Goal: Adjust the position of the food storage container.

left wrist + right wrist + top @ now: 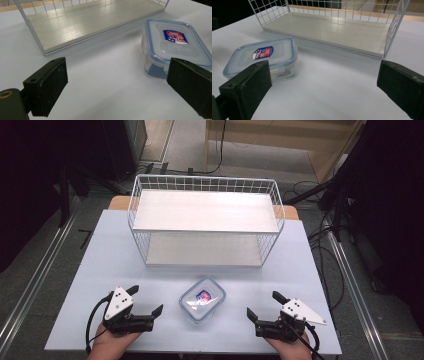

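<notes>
Overhead, the lidded container point(202, 299) sits near the table's point(90, 270) front edge, between the left gripper point(147, 302) and right gripper point(261, 306), both spread and empty; the wire shelf rack point(205, 220) stands toward the back edge. Along the left gripper point(115, 85), the container point(175, 45) lies just beyond one jaw. From the right gripper point(322, 87), the container point(263, 58) lies off-centre, so closing now would likely clip a corner and skid it.
</notes>
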### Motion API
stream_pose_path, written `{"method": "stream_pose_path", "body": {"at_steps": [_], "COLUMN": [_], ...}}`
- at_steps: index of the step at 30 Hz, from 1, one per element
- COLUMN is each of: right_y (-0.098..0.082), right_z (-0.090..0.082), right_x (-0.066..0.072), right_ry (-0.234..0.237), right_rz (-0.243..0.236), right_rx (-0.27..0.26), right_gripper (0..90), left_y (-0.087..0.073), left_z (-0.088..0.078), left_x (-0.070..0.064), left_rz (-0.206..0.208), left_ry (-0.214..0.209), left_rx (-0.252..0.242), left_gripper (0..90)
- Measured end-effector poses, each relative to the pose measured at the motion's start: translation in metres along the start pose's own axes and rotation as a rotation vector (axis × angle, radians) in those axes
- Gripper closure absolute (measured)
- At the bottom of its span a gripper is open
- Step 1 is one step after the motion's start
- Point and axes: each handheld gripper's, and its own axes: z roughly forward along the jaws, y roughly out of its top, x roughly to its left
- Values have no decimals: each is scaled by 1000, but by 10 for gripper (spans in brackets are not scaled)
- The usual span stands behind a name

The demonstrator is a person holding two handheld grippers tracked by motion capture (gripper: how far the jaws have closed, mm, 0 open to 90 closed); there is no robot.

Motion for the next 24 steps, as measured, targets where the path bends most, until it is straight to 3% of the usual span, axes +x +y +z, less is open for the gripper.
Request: {"method": "stream_pose_path", "body": {"at_steps": [16, 18, 21, 22, 23, 24], "right_y": [0, 0, 0, 0, 0, 0], "right_z": [5, 5, 5, 5, 5, 5], "right_x": [1, 1, 1, 1, 1, 0], "right_ry": [23, 23, 25, 25, 25, 24], "right_rz": [10, 11, 12, 12, 13, 13], "right_rx": [8, 7, 6, 6, 9, 11], "right_gripper": [0, 1, 3, 3, 6, 7], "left_y": [0, -1, -2, -3, -5, -6], "left_z": [1, 1, 1, 0, 2, 4], "left_x": [1, 0, -2, -3, -6, -8], "left_rz": [-27, -50, -64, -61, -53, -51], "left_ry": [-16, -36, -52, -64, -112, -129], "left_rx": [3, 7, -7, -11, -9, 1], "left_gripper": [39, 48, 193, 193, 406, 517]}}
